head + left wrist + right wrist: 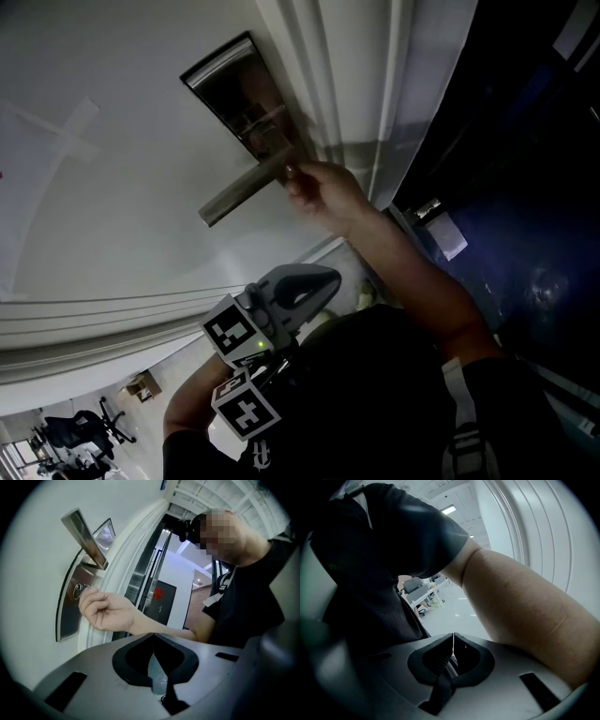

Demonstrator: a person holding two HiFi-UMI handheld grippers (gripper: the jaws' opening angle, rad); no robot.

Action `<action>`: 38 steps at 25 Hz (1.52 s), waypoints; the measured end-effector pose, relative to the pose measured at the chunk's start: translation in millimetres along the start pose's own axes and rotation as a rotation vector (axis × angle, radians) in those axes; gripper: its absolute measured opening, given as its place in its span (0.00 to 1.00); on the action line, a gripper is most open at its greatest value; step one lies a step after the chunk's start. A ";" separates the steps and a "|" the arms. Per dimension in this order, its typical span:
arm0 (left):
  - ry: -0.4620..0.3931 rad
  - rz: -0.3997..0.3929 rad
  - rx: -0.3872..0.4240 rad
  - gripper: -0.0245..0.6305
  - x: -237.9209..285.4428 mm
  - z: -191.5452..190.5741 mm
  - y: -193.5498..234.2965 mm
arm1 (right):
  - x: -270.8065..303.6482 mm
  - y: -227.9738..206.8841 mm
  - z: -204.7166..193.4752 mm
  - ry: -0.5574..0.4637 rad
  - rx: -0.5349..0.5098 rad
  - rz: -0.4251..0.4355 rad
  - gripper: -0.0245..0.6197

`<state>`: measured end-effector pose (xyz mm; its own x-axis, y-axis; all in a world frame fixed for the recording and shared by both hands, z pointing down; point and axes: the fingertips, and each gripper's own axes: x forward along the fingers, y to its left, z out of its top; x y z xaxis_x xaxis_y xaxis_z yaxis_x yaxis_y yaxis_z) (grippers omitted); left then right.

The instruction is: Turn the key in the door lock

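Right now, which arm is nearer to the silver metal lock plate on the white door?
Right. The bare right hand is at the silver metal lock plate, just under the metal lever handle. The left arm is low, by the black shirt, apart from the white door.

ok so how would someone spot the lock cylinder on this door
On the white door, find the dark metal plate near its edge. The lever handle sticks out of its upper part. The lock cylinder is the small round ring under that lever, the only circle on the plate, where the bare hand pinches.
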<state>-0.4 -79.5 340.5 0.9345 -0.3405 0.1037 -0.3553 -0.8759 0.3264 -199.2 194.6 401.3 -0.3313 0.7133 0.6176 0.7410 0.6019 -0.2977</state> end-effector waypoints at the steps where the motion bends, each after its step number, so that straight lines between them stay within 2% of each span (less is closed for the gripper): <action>1: 0.001 0.003 0.000 0.05 2.5 0.1 0.7 | -1.8 1.5 -1.8 -0.001 0.000 0.003 0.06; 14: 0.008 0.055 -0.009 0.05 28.6 -3.3 2.8 | -14.9 29.9 -21.7 -0.011 -0.039 0.046 0.06; 21: 0.009 0.082 -0.015 0.05 20.1 -4.4 2.9 | -10.4 34.7 -15.0 -0.017 -0.058 0.067 0.06; 38: 0.007 -0.034 0.040 0.05 2.4 8.2 -5.0 | -5.6 -9.8 2.4 0.004 0.015 -0.038 0.06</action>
<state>3.5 -78.7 331.4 0.9461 -0.3080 0.0997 -0.3238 -0.9001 0.2916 -206.0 185.5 399.0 -0.3567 0.6884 0.6315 0.7189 0.6339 -0.2850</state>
